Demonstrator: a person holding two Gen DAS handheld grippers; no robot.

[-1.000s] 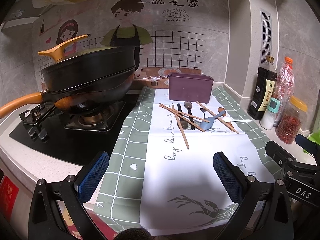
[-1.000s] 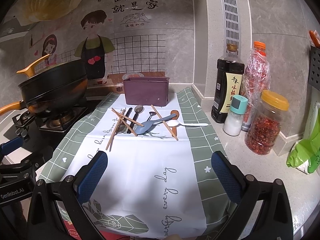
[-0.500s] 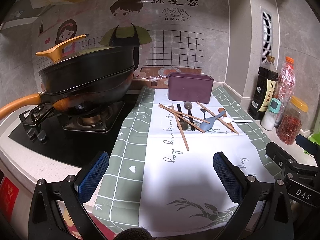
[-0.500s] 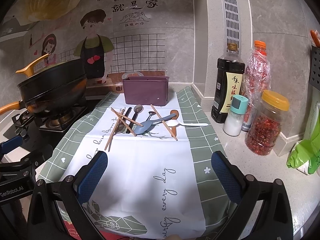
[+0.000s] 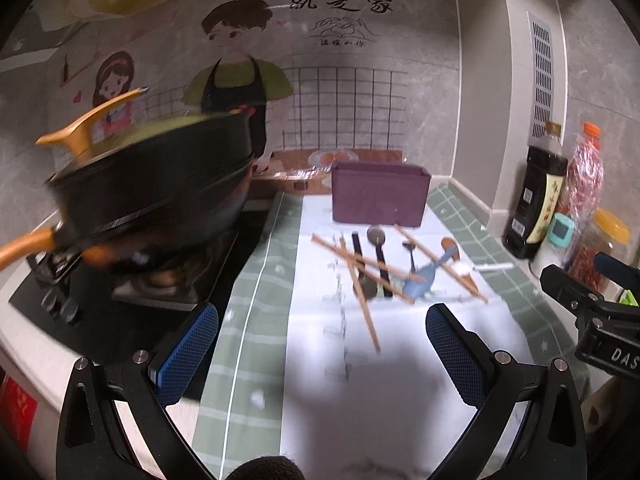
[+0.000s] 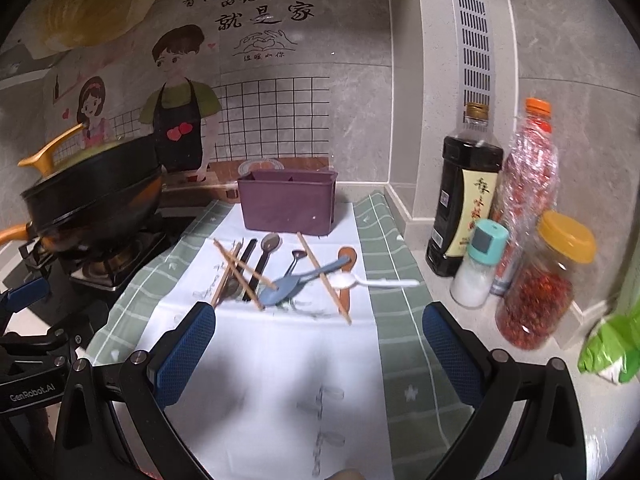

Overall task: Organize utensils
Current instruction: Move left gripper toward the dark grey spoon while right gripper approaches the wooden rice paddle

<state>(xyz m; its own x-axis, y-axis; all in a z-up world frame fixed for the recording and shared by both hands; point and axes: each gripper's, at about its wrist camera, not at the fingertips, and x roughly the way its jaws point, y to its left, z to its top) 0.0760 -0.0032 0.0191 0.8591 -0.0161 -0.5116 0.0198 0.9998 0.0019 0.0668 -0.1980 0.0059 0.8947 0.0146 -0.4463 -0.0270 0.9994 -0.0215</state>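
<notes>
Both grippers gape empty, left [image 5: 322,344] and right [image 6: 319,344]; the utensils [image 6: 280,276] lie heaped ahead on the mat [image 6: 280,380], in front of the purple bin [image 6: 288,204]; handles mostly point toward the grippers; neither looks clearly nearer.

counter [image 6: 472,332] | on it: green-white mat [image 6: 280,352], soy bottle [image 6: 464,200], chili jar [image 6: 540,288]

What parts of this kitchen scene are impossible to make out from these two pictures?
- Inside of the purple holder: both views, hidden by its front wall.
- Pan contents: left view, motion blur and lid.
- Soy sauce bottle label: right view, too small.
- Green bag: right view, cut off by the edge.
</notes>
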